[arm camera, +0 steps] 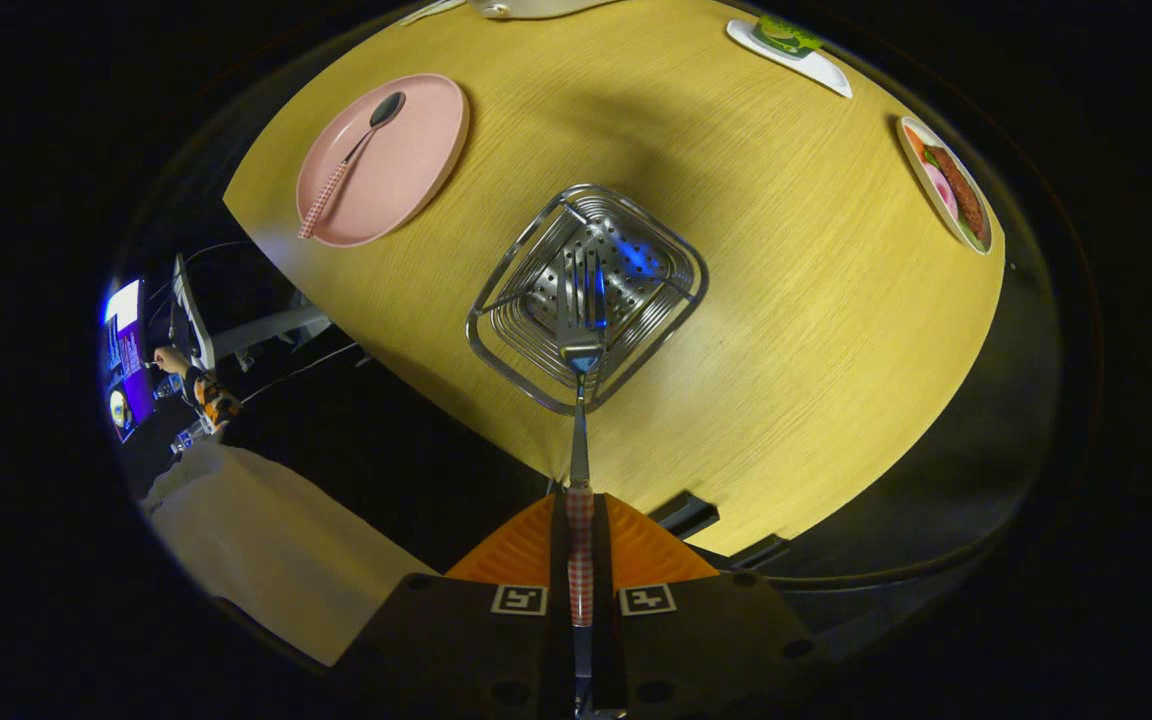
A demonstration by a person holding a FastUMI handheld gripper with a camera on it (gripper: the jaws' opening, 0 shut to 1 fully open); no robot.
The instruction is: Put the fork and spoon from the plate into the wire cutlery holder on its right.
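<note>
My gripper (580, 520) is shut on the checked handle of a metal fork (580, 330). The fork points straight ahead with its tines over the open top of the wire cutlery holder (496, 340), which stands on the yellow wooden table just beyond the fingers. I look down on the holder from above and see its perforated bottom. To the holder's left lies a pink plate (416, 170). On it rests a spoon (356, 155) with a dark bowl and a checked handle.
The round table's edge (416, 370) curves close under the holder, with dark floor beyond. Small dishes with food (948, 190) and a white dish (796, 55) sit along the far right rim. A person's hand (168, 358) and a white cloth (266, 540) are off the table to the left.
</note>
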